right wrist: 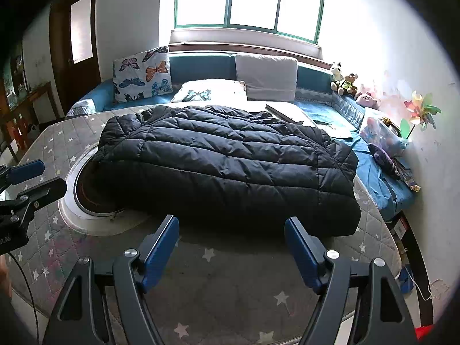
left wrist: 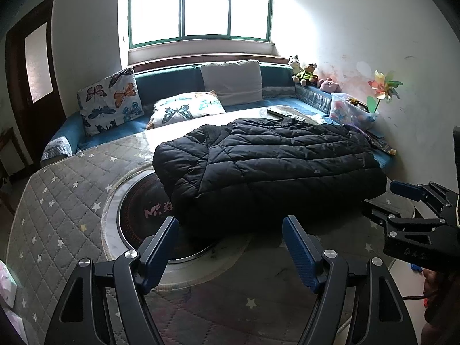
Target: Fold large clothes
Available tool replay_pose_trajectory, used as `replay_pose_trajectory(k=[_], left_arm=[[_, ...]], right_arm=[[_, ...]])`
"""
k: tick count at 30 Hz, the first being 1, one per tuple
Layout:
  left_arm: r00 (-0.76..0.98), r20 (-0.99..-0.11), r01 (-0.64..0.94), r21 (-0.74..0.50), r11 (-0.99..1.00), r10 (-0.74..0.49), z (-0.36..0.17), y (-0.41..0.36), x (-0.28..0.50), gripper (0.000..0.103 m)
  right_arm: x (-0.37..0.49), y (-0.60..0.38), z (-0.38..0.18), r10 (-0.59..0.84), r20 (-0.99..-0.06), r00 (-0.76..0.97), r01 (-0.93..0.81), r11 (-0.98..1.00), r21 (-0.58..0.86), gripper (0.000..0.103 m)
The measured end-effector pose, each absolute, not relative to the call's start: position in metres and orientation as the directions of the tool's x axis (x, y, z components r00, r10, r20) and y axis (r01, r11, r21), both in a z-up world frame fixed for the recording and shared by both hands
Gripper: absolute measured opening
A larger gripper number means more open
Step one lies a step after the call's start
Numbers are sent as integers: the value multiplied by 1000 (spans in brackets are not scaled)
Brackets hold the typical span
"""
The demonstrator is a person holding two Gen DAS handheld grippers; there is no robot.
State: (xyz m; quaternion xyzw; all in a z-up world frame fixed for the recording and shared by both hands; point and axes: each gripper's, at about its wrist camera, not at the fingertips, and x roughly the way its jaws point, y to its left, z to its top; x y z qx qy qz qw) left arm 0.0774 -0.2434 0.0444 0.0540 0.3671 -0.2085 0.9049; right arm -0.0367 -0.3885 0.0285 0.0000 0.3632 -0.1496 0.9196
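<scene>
On the starred table (right wrist: 230,302) we see the black jacket (right wrist: 230,166) lying already folded, long axis crosswise, just ahead of both grippers. Our left gripper (left wrist: 230,247) and right gripper (right wrist: 231,244) gape empty short of its near edge, about equally near.

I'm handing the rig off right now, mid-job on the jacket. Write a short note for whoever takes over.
Left gripper: open, empty, short of the jacket's near edge.
Right gripper: open, empty, likewise short of it.
Black puffer jacket: lies in a compact, roughly rectangular bundle on the star-quilted table cover, partly over the round inset.
Done: it looks already folded.
Left: check that no sleeve sticks out; tidy if needed.
</scene>
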Motion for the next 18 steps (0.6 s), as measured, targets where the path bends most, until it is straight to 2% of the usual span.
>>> replay_pose_trajectory(k=[18], left_arm=[[657,-665,422,-64,904,-354,50,-242,71,79]], right_arm=[[-36,-386,27,-269,-668,694,271,957,-104,83]])
